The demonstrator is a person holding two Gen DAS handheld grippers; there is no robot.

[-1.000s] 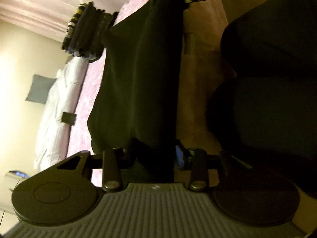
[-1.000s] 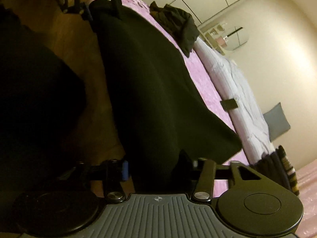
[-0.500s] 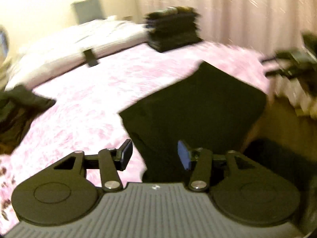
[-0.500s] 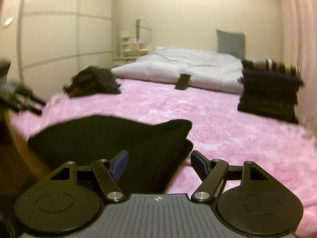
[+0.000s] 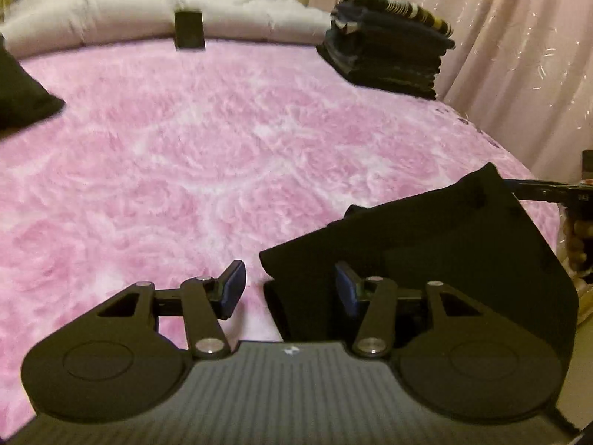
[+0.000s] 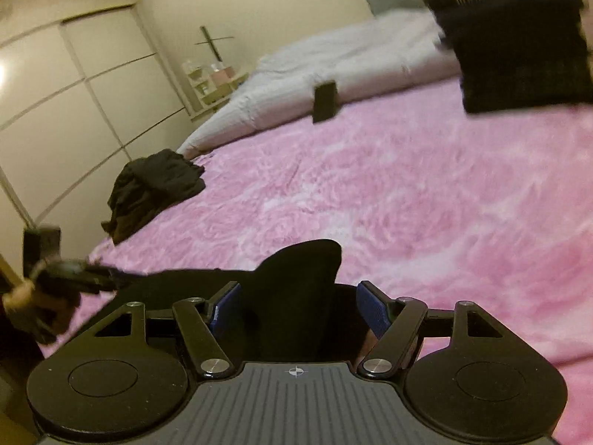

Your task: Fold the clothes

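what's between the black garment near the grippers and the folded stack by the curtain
Only bare pink blanket separates the black garment from the folded stack, shown in the left wrist view.

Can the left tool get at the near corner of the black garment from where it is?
Probably yes. The left tool is closing with a corner of the black garment between its pads, not yet pinched, and only pink blanket around it.

Two claws (image 5: 287,289) (image 6: 296,309), one folded stack (image 5: 389,52).
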